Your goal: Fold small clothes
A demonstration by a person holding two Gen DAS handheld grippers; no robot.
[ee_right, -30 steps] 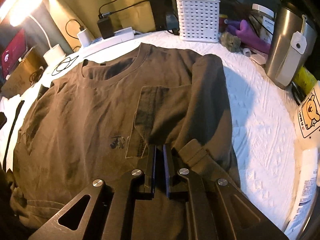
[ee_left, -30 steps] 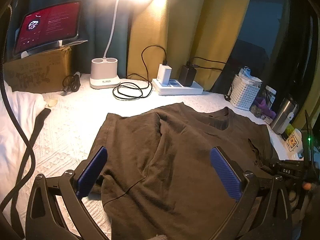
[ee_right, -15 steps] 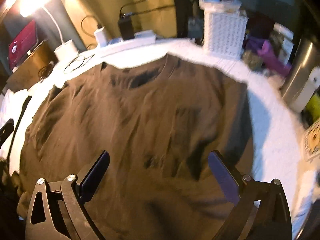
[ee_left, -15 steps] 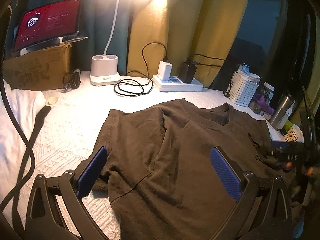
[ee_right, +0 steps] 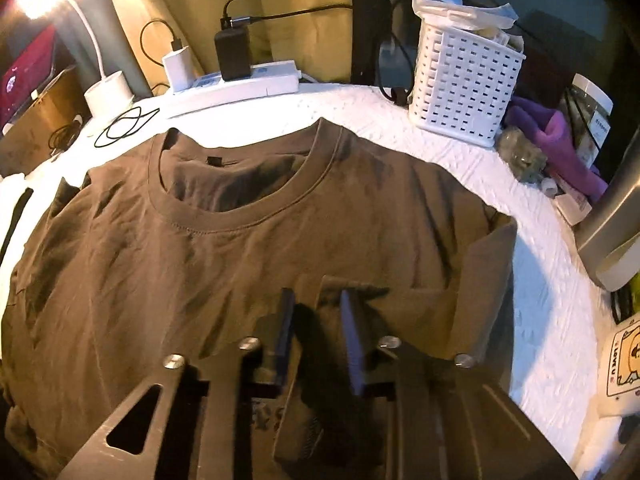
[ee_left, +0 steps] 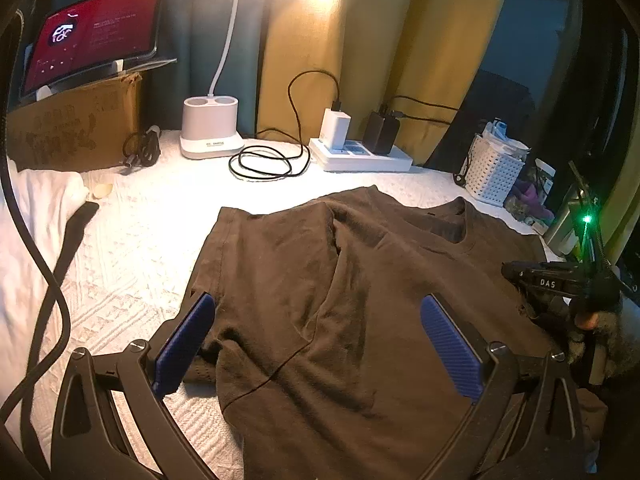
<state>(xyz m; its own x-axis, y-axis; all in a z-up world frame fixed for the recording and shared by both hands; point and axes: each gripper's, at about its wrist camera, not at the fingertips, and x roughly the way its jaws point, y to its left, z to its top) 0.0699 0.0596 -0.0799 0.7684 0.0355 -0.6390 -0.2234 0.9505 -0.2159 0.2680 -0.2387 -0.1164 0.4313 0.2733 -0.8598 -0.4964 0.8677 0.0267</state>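
Black frames, silver screws, ribbed blue fingers (both grippers); black cable.

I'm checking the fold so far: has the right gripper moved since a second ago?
Yes. The right gripper has moved toward the shirt's collar: the white basket at the back looms larger, and its jaws are narrower than half a second ago.

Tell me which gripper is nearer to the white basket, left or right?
Right. The right gripper is over the shirt on the side where the white basket stands. The left gripper is over the shirt's opposite side, further from the basket.
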